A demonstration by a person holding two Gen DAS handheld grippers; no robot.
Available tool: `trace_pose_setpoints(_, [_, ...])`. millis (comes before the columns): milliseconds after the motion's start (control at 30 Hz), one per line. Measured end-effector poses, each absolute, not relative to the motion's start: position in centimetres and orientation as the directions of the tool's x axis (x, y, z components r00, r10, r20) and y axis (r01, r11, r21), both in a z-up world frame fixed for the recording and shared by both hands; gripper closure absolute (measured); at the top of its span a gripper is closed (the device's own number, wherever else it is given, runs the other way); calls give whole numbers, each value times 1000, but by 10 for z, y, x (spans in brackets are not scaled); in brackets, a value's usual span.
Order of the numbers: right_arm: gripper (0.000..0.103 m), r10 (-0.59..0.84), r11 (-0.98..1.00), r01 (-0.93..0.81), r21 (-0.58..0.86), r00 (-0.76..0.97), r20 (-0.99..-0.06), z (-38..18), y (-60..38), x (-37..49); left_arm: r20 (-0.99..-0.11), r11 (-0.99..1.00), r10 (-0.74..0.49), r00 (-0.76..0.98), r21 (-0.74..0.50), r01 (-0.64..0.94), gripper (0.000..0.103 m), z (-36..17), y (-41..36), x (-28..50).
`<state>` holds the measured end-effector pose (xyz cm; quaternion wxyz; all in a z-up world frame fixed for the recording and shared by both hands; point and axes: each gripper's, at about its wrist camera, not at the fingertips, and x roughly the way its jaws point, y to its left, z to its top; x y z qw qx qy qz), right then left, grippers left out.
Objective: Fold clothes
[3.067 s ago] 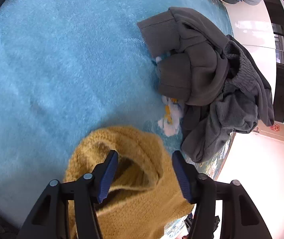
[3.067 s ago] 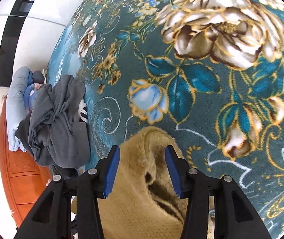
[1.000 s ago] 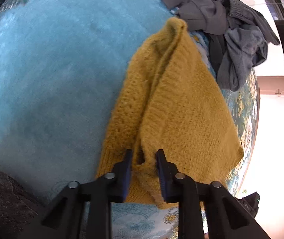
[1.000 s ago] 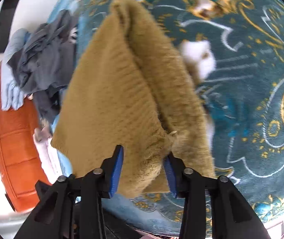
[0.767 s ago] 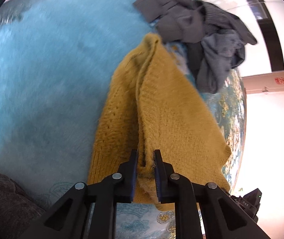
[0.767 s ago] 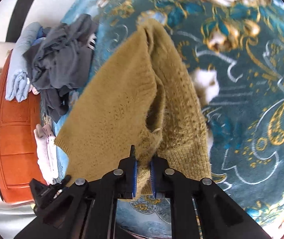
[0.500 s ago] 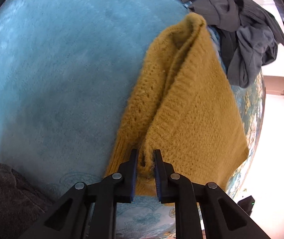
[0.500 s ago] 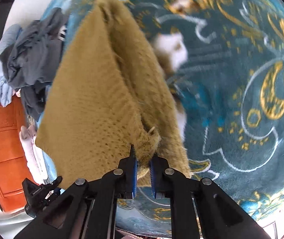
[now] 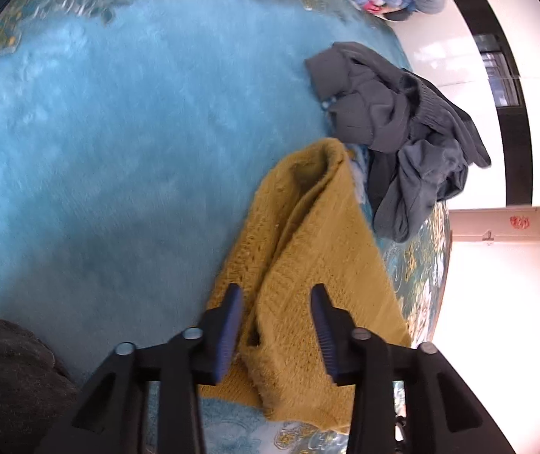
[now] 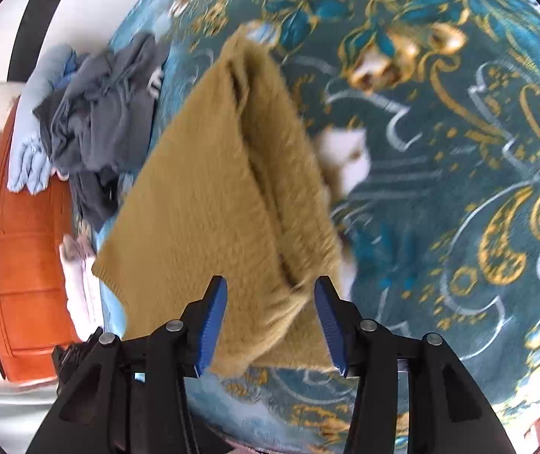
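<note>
- Mustard knit sweater (image 9: 308,265), folded lengthwise, spread flat on the blue carpet (image 9: 118,132); near hem just ahead of both claws, far end narrowing toward the grey heap; same sweater (image 10: 213,196) in the right wrist view, lying across the floral part of the carpet (image 10: 440,151)
- Left gripper (image 9: 275,327): jaws just opened, now spread apart; sweater edge between the blue pads, neither pad pressing on it
- Right gripper (image 10: 270,325): jaws likewise just opened, spread wide; sweater hem below and between the pads, not pinched
- Pile of dark grey clothes (image 9: 402,125) crumpled just beyond the sweater's far end, at the carpet's edge
- Light blue garment (image 10: 30,143) beside that pile, against an orange wooden cabinet (image 10: 24,246)
- White floor beyond the carpet
</note>
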<state>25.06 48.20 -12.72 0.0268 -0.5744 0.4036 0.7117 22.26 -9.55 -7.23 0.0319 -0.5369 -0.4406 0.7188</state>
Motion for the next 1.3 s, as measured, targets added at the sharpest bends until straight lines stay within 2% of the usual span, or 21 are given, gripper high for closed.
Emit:
trace_pose_setpoints(67, [44, -400, -673, -517, 528, -346, -849, -131, 491, 259, -754, -669, 517, -405, -651, 358, 60, -61, -81, 218])
trace_pose_setpoints(233, [44, -462, -630, -520, 578, -347, -816, -150, 490, 256, -773, -788, 555, -309, -607, 105, 50, -39, -19, 207])
trace_pose_setpoints(433, [44, -481, -647, -491, 583, -330, -812, -164, 481, 241, -852, -851, 518, -69, -506, -142, 49, -60, 95, 183])
trace_pose_setpoints(567, [44, -482, -662, -468, 585, -331, -811, -164, 485, 242, -892, -869, 451, 39, -449, -207, 49, -79, 127, 199])
trace_pose_setpoints(700, [54, -485, -682, -437, 587, -331, -809, -163, 482, 239, -914, -892, 395, 94, -406, -199, 50, -97, 120, 216])
trace_pose_setpoints(867, [63, -478, -691, -441, 573, -316, -820, -164, 479, 236, -915, -891, 390, 103, -403, -208, 50, -99, 118, 214])
trace_pose_setpoints(933, [67, -472, -690, -451, 567, -315, -824, -162, 479, 234, -895, -878, 435, 99, -446, -173, 50, -98, 109, 213])
trace_pose_setpoints(1000, [71, -466, -686, -461, 563, -316, -826, -157, 478, 232, -836, -833, 543, 76, -548, -74, 49, -97, 81, 212])
trace_pose_setpoints(1133, [76, -443, -700, -466, 541, -310, -841, -140, 468, 224, -743, -735, 662, -99, -670, 104, 49, -77, 9, 205])
trace_pose_setpoints(1300, [79, -431, -751, -384, 537, -331, -840, -100, 435, 201, -758, -765, 551, -348, -626, 153, 49, -34, -79, 210])
